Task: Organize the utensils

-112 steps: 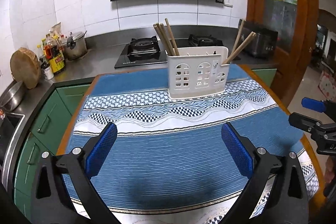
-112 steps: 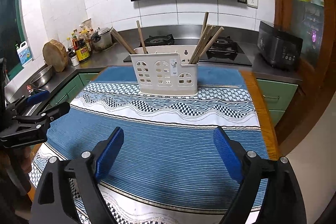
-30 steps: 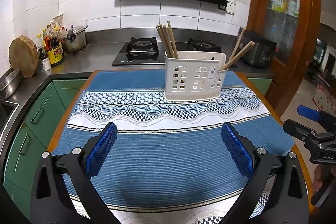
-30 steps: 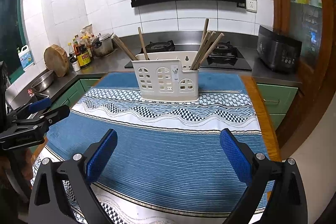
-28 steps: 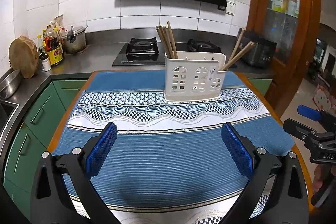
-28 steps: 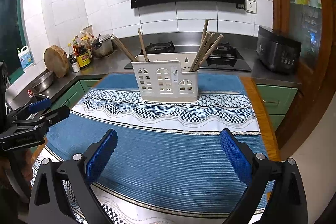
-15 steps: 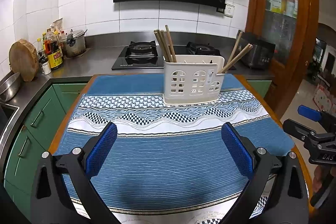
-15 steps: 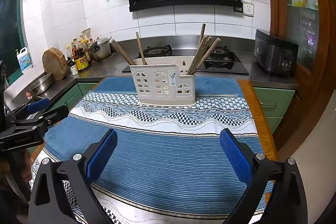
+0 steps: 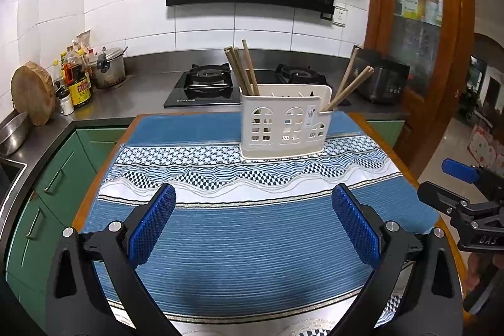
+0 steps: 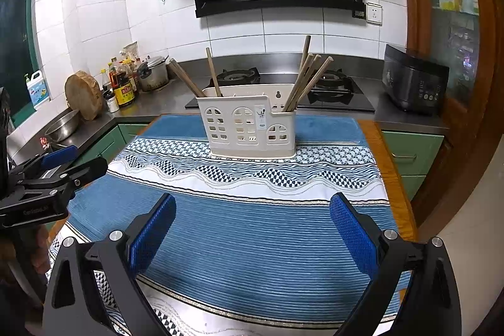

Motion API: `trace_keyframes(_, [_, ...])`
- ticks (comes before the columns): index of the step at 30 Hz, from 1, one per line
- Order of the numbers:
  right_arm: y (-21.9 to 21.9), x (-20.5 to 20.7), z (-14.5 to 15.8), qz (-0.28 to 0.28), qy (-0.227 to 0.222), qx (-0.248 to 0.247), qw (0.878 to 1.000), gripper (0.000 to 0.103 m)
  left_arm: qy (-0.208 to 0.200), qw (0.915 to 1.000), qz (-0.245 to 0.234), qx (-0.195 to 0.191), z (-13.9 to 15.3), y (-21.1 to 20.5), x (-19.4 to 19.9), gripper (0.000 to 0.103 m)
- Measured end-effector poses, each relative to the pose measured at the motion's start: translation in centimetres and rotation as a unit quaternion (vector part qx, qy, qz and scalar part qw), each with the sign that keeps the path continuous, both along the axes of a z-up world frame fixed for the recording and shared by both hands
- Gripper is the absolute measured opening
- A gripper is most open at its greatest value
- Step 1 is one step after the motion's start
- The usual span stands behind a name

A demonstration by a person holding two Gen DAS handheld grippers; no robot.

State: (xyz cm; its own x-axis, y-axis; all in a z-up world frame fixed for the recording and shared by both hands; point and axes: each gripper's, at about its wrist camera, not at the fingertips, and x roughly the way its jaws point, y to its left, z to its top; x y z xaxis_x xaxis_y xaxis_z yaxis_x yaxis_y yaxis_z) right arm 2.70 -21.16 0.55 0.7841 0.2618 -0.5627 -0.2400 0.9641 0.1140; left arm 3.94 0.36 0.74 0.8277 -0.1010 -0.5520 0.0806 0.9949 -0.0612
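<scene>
A cream plastic utensil holder [image 9: 285, 122] stands at the far side of the table on a blue patterned cloth [image 9: 245, 241]; it also shows in the right wrist view [image 10: 250, 126]. Wooden chopsticks [image 9: 244, 70] lean in its left compartment and others [image 9: 351, 85] in its right; in the right wrist view they show at left [image 10: 212, 74] and right [image 10: 307, 77]. My left gripper [image 9: 253, 224] is open and empty over the near cloth. My right gripper [image 10: 253, 227] is open and empty, also near the front edge.
Behind the table runs a steel counter with a gas stove [image 9: 204, 85], a pot [image 9: 108, 68], sauce bottles [image 9: 77, 77], a chopping block [image 9: 31, 92] and a black appliance [image 10: 414, 77]. Green cabinets [image 9: 60, 175] stand at left. A wooden glass cabinet [image 9: 419, 21] stands at right.
Both grippers have drawn back and risen slightly from the table, so the holder looks smaller and lower. Both stay open and empty. The holder and chopsticks have not moved.
</scene>
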Motion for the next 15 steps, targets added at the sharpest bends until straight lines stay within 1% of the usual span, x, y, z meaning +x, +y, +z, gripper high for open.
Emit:
trace_keyframes(4, [0.12,0.01,0.05,0.000,-0.002,-0.001,1.000,0.095,-0.006,1.0000,0.007,0.002,0.07,0.12,-0.06,0.098])
trace_keyframes(12, [-0.08,-0.05,0.06,-0.005,-0.003,0.001,1.000,0.095,0.001,0.9999,0.007,-0.009,-0.14,0.37,0.15,0.098])
trace_keyframes(15, [-0.15,0.03,0.10,-0.005,-0.003,0.001,1.000,0.095,0.001,0.9999,0.008,-0.007,-0.18,0.34,0.18,0.098])
